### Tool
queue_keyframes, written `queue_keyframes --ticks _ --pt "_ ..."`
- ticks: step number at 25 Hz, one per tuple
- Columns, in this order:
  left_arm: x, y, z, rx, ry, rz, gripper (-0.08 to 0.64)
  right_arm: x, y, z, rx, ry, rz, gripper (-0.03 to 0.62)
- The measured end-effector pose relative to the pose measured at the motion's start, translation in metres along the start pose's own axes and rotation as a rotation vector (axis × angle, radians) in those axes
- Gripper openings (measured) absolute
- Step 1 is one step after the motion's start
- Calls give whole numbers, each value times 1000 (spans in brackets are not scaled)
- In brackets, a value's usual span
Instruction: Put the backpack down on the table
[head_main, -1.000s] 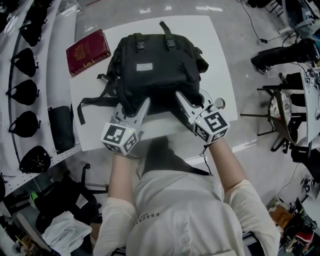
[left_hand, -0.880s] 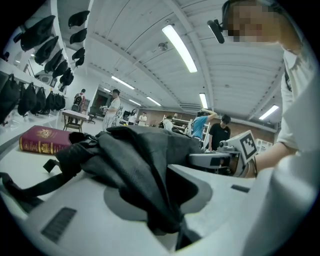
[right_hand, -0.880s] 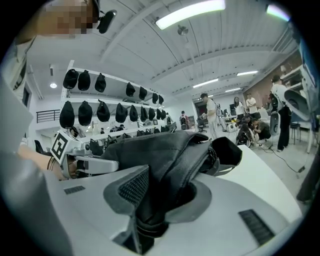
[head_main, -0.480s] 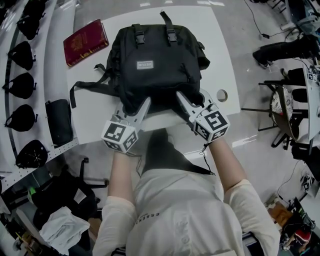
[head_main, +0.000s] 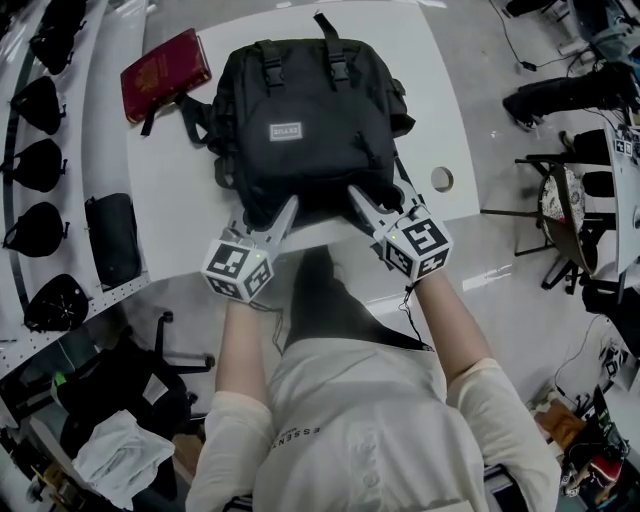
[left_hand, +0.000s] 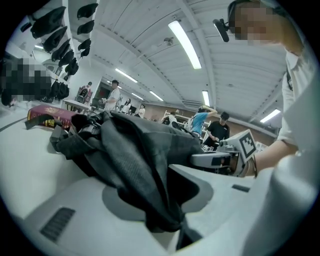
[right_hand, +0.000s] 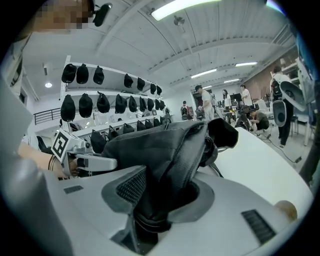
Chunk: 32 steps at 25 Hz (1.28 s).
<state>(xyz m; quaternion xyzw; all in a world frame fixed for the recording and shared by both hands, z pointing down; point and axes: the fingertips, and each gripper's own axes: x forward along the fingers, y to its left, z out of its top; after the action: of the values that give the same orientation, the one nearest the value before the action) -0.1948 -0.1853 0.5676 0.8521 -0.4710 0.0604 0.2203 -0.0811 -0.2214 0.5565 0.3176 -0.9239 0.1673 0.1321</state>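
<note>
**Desk:** Where are the grippers?

**Photographer:** Nearest the person. The left gripper (head_main: 286, 212) is clamped on the hem of the backpack (head_main: 300, 130) at 7 o'clock. The right gripper (head_main: 358, 196) is at 5 o'clock, its jaws just easing apart with black fabric pinched between them.

**Desk:** And the backpack?

**Photographer:** It lies front-up on the white table (head_main: 440, 110), handle toward 12 o'clock. A red book (head_main: 165, 75) lies beyond at 10 o'clock.
</note>
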Motion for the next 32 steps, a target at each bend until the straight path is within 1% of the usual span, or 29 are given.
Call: queue_keyframes --ticks 2,4,6,7,9,11,14,17,19,22,27,29,30,32 --pt "-1 0 0 7 -16 10 121 -1 0 -1 3 2 -4 144" --pt "-2 2 0 15 -31 47 146 -2 -2 -2 3 8 -21 158" --pt "-4 5 0 15 -31 92 189 -3 -4 -2 -15 16 -49 189" --pt "-5 6 -2 12 -24 109 206 -4 -4 -1 -28 17 -64 229" --pt "-10 8 -4 8 -9 135 229 -11 -5 0 -40 5 -95 252" --pt "-17 9 -4 4 -12 168 259 -19 -5 3 -29 -17 -128 256" --pt "-31 12 -2 -8 -43 243 294 -32 -8 3 -22 -39 -191 256" --pt "-46 10 -1 6 -53 310 302 -49 -7 9 -54 -65 -253 256" --pt "-55 4 2 24 -54 329 302 -61 -3 18 -77 -87 -272 256" --pt "-68 -12 18 64 -75 323 302 -74 11 33 -82 -122 -237 255" --pt "-87 -52 49 161 -117 256 301 -91 41 53 -110 -162 -153 255" --pt "-95 -67 61 211 -130 246 298 -98 53 61 -118 -178 -121 253" --pt "-99 -74 67 240 -134 244 295 -102 57 65 -124 -187 -111 248" --pt "-105 -87 77 291 -141 241 276 -111 65 74 -140 -207 -99 214"
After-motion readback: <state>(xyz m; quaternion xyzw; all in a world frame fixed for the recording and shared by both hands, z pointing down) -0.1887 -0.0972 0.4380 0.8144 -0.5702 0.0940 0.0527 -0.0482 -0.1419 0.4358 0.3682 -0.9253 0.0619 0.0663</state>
